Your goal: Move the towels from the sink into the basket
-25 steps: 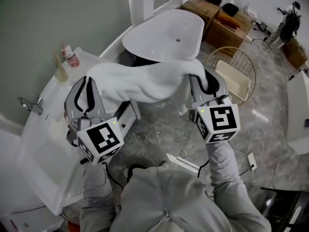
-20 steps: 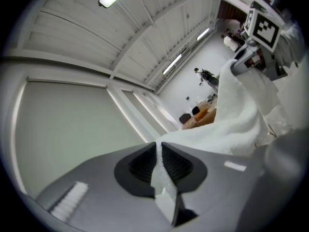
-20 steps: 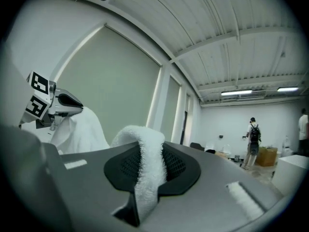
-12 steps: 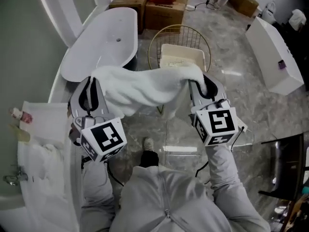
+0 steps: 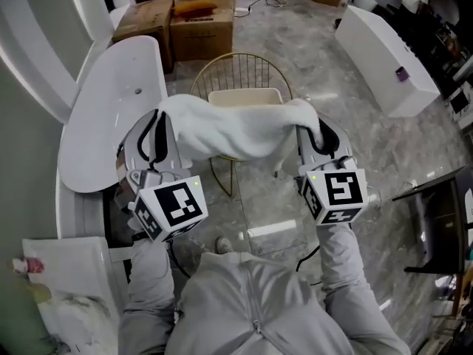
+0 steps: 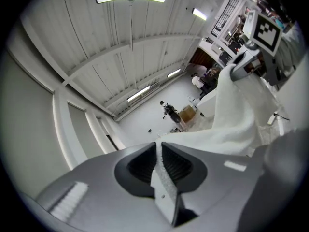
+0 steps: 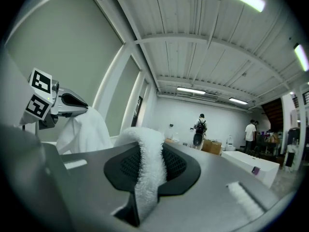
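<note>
A white towel [image 5: 229, 128] hangs stretched between two handheld grippers, its long axis running from nine to three o'clock. The left gripper [image 5: 153, 133] has its jaws pinched tight on one end; the right gripper [image 5: 316, 130] clamps the other, with a fold of terry squeezed between its jaws. The wire basket [image 5: 238, 54] stands just beyond at twelve o'clock, partly under the sagging cloth, and both grippers look about equally near it.
</note>
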Available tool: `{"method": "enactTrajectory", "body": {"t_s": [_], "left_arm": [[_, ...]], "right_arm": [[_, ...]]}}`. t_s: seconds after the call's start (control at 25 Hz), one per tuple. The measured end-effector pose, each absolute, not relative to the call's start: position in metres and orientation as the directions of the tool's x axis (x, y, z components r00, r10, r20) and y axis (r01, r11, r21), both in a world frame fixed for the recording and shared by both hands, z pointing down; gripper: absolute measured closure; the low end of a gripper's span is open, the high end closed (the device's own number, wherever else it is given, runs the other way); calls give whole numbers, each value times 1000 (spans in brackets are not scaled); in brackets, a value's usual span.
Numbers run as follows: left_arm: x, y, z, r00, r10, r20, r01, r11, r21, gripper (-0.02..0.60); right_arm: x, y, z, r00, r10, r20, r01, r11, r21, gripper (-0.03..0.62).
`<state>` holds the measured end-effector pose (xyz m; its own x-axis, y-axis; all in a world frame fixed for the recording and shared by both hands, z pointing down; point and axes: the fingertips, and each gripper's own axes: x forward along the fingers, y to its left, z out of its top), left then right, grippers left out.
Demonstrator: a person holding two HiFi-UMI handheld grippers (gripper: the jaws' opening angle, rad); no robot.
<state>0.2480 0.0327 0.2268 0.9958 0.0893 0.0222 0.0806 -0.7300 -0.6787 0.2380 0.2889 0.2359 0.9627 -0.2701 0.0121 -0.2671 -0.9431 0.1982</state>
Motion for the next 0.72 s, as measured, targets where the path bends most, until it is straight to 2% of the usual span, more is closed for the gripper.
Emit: {"method": "enactTrajectory", "body": {"t_s": [0.36,0.72], "left_arm": [[368,67,242,962,268,53,246,-767,-593,486],[448,113,276,939,324,115,333,-777,-535,486]], "right_arm": [[333,301,238,985,-173,11,-171,-959,225,542],[416,329,275,980,-179,85,-194,-957,214,542]]}}
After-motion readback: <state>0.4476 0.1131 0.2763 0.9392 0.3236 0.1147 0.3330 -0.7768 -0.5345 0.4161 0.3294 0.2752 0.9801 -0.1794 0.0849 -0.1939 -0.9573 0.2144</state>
